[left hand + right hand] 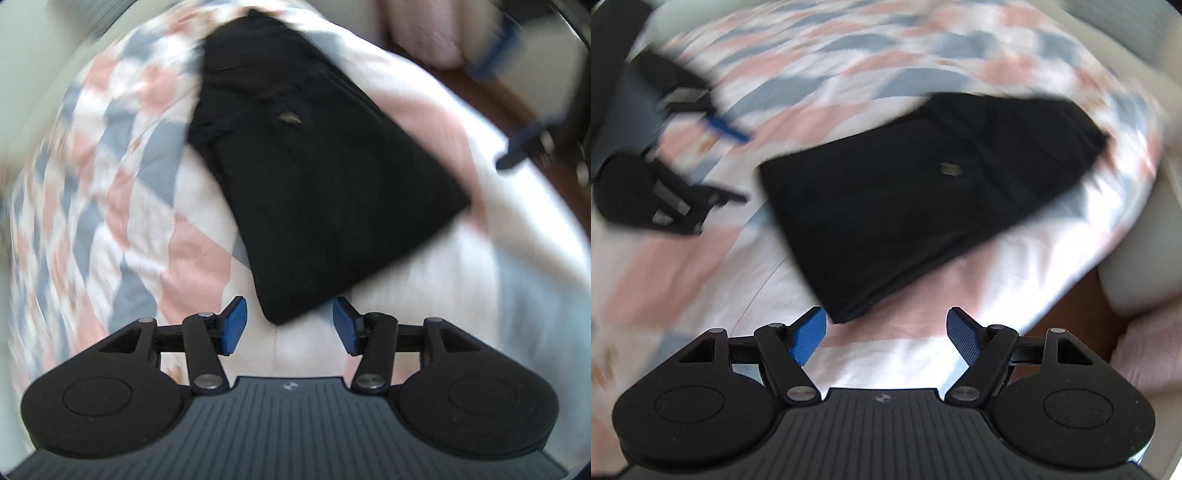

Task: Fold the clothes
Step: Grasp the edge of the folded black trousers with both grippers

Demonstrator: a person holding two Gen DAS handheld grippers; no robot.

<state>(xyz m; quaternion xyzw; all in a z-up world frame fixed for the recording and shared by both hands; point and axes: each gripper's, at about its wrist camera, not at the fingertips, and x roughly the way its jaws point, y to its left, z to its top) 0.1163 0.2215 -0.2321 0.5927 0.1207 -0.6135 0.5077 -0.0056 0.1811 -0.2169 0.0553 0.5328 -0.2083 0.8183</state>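
A black garment [314, 177] lies folded flat on a bed with a pink, grey and white patchwork cover [122, 206]; a small light tag shows on its top. My left gripper [290, 325] hangs open just behind the garment's near corner, nothing between its blue pads. In the right wrist view the same black garment [923, 192] stretches toward the upper right. My right gripper [886, 338] is open too, close to the garment's near corner and holding nothing. The left gripper [713, 147] appears blurred at the left of the right wrist view. Both views are motion-blurred.
The bed's edge falls away at the right of the right wrist view, where a brown floor [1082, 302] and pale furniture [1137, 269] show. The other gripper's dark body [546, 144] sits at the right edge of the left wrist view. A pink cushion [424, 33] lies beyond the bed.
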